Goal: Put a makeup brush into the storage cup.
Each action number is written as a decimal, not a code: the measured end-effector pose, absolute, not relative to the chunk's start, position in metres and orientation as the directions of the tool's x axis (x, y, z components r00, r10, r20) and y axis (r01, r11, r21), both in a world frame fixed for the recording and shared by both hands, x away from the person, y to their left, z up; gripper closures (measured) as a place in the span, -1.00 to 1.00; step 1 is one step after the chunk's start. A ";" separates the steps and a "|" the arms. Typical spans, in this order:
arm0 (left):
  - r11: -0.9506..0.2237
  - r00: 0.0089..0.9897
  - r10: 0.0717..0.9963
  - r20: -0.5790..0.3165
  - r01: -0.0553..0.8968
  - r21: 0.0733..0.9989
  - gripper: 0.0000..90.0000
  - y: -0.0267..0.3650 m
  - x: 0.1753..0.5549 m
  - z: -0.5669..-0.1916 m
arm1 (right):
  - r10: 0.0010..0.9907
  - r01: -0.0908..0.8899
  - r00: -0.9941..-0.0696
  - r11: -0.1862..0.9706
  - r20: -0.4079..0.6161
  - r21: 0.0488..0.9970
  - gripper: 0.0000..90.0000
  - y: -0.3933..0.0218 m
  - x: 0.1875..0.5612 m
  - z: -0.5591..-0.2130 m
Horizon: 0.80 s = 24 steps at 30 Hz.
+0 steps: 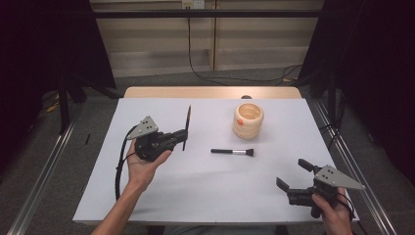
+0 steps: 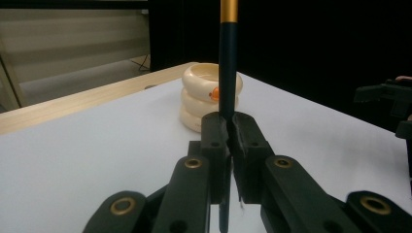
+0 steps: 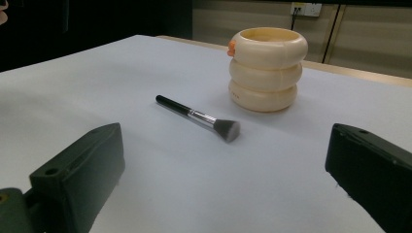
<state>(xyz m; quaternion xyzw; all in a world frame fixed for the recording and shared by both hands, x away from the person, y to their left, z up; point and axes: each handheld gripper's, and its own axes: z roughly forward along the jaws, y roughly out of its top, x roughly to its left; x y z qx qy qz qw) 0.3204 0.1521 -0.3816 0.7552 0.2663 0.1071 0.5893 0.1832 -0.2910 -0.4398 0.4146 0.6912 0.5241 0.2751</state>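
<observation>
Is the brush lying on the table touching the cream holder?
Apart. The right gripper view shows bare white table between the brush and the cream holder; the high view shows the same gap.

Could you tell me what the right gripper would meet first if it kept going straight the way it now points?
Probably the makeup brush lying flat on the table. It lies between the right gripper and the cream ringed holder beyond it. Depth is hard to judge, so the open jaws might pass just over it.
</observation>
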 end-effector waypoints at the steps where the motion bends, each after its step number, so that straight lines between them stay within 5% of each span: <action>1: -0.169 0.836 0.527 -0.150 0.276 0.946 0.88 0.151 0.320 -0.381 | 0.861 0.283 -0.507 0.108 0.052 0.953 -1.00 -0.291 0.183 -0.440; 24: -0.207 0.892 0.424 -0.156 0.263 0.942 0.88 0.118 0.301 -0.384 | 0.815 0.275 -0.574 0.101 0.079 0.956 -1.00 -0.288 0.180 -0.434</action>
